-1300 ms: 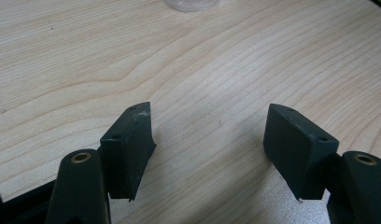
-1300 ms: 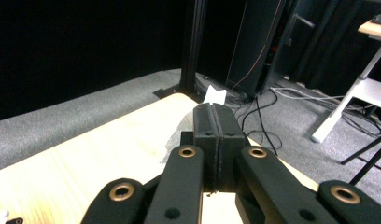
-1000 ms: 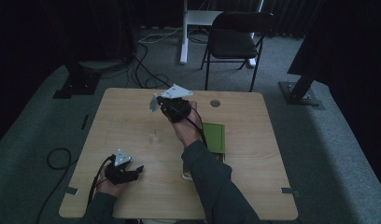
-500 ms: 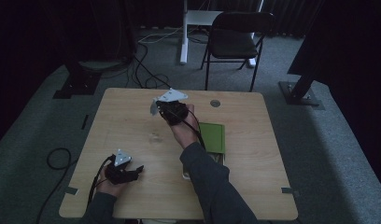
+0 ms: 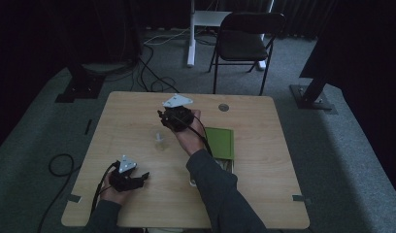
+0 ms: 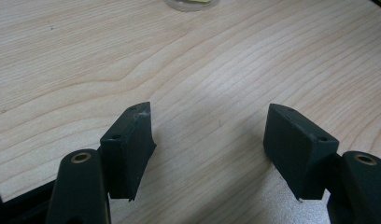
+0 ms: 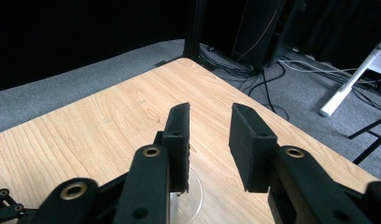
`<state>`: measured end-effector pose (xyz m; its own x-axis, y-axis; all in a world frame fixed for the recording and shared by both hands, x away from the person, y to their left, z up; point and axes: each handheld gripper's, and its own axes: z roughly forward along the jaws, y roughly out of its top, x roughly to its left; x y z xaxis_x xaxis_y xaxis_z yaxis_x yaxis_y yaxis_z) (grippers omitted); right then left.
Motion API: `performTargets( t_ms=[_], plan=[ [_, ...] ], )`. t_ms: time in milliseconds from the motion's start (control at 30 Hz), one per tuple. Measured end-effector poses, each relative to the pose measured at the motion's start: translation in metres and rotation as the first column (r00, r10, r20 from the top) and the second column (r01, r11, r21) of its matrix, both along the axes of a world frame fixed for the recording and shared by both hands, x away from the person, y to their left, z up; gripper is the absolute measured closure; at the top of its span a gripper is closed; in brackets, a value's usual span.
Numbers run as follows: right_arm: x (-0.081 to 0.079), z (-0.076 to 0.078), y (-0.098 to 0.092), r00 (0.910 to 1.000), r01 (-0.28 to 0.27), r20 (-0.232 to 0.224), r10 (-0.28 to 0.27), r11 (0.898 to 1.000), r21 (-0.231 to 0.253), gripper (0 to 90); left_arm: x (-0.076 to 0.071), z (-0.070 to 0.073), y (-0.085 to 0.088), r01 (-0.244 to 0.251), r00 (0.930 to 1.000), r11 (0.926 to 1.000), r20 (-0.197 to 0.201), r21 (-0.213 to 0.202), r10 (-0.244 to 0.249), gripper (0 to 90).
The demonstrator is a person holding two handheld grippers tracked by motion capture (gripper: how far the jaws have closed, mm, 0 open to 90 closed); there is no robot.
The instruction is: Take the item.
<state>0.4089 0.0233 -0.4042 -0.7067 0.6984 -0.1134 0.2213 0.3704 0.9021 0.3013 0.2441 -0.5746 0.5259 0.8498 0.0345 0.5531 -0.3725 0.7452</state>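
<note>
The right gripper (image 5: 163,118) hangs over the far middle of the wooden table (image 5: 264,194), its grey plate on top and the person's right arm (image 5: 220,184) stretching up to it from the near edge. Seen from the right gripper view (image 7: 208,123), its jaws have just been opening; they stand a modest gap apart now, and nothing sits between the pads. Low in that same view, just under the left-hand pad, there is a small clear round thing (image 7: 191,198) standing on the wood. It looks like the foot of a little clear glass piece, though the jaw covers most of it, so I can't say for sure. From above, that small clear object (image 5: 159,139) stands on the table just nearer the person than the right gripper, apart from it, pale and hard to make out in the dim light.

Down at the near left corner, the left gripper (image 5: 138,175) rests in the person's left hand, low over the wood. The left gripper view (image 6: 209,140) shows its jaws spread wide with bare table between them. At the top edge of that view, a pale round rim (image 6: 191,4) peeks in.

A green flat pad (image 5: 220,143) lies on the table to the right of the forearm, touching neither gripper.
</note>
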Motion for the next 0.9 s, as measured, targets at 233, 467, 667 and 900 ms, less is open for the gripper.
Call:
performTargets(
  t_ms=[233, 467, 667, 900],
  plan=[
    [-0.003, 0.000, -0.003, 0.9999, -0.006, -0.008, 0.006, 1.000, 0.014, 65.9, 0.000, 0.000, 0.000, 0.000, 1.0000, 1.0000, 0.000, 0.000, 0.000, 34.1],
    [-0.013, -0.002, -0.004, 0.9988, -0.019, -0.045, 0.020, 1.000, 0.018, 62.2, 0.000, 0.000, 0.000, -0.001, 1.0000, 1.0000, 0.001, 0.001, 0.001, 34.0],
    [-0.025, -0.003, -0.005, 0.9971, -0.029, -0.070, 0.030, 0.999, 0.019, 60.3, 0.000, 0.000, 0.000, 0.000, 1.0000, 1.0000, 0.000, 0.000, 0.000, 34.0],
    [-0.043, 0.003, -0.017, 0.9972, -0.045, -0.059, 0.046, 0.999, 0.024, 57.9, 0.001, 0.000, -0.001, -0.002, 1.0000, 1.0000, -0.001, 0.000, 0.002, 33.3]
  ],
)
